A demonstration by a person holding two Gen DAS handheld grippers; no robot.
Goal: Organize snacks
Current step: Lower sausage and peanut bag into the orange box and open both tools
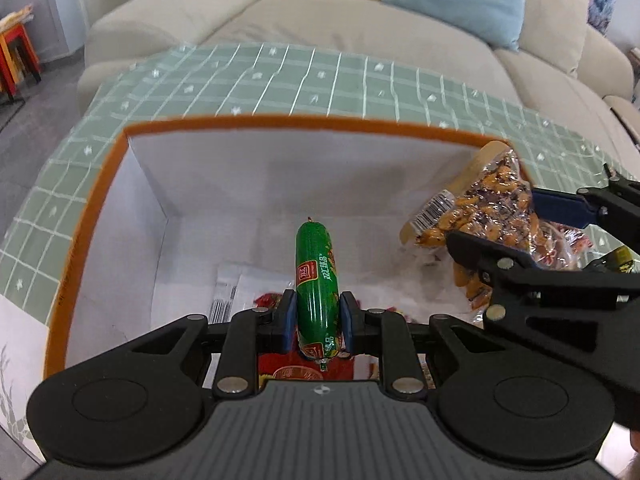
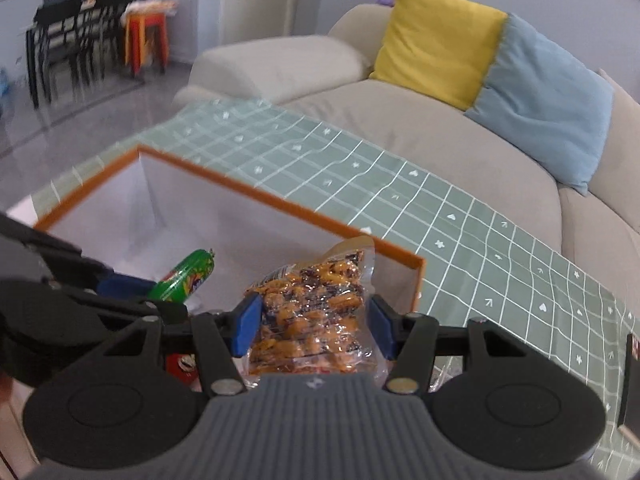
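The left tool (image 1: 318, 322) is clamping its blue pads on a green plastic-wrapped sausage stick (image 1: 317, 294), which is pointing toward twelve o'clock in the left wrist view and hanging over the inside of the white cardboard box with an orange rim (image 1: 256, 121). Under it, on the box floor, a red snack packet (image 1: 306, 368) and a white packet with a barcode (image 1: 232, 300) are lying. The right tool (image 2: 314, 330) is gripping a clear vacuum bag of orange-brown nuts (image 2: 316, 312) between its blue pads; in the left wrist view that bag (image 1: 484, 204) is sitting at about two o'clock, leaning at the box's right-hand wall. In the right wrist view the sausage stick (image 2: 186, 276) is showing at about ten o'clock, just beside the bag. The box is resting on a counter covered with a green grid-patterned cloth (image 2: 440, 208). Beyond it, a beige fabric sofa (image 2: 420, 136) is carrying a yellow cushion (image 2: 436, 40) and a light blue cushion (image 2: 544, 100) at twelve to one o'clock
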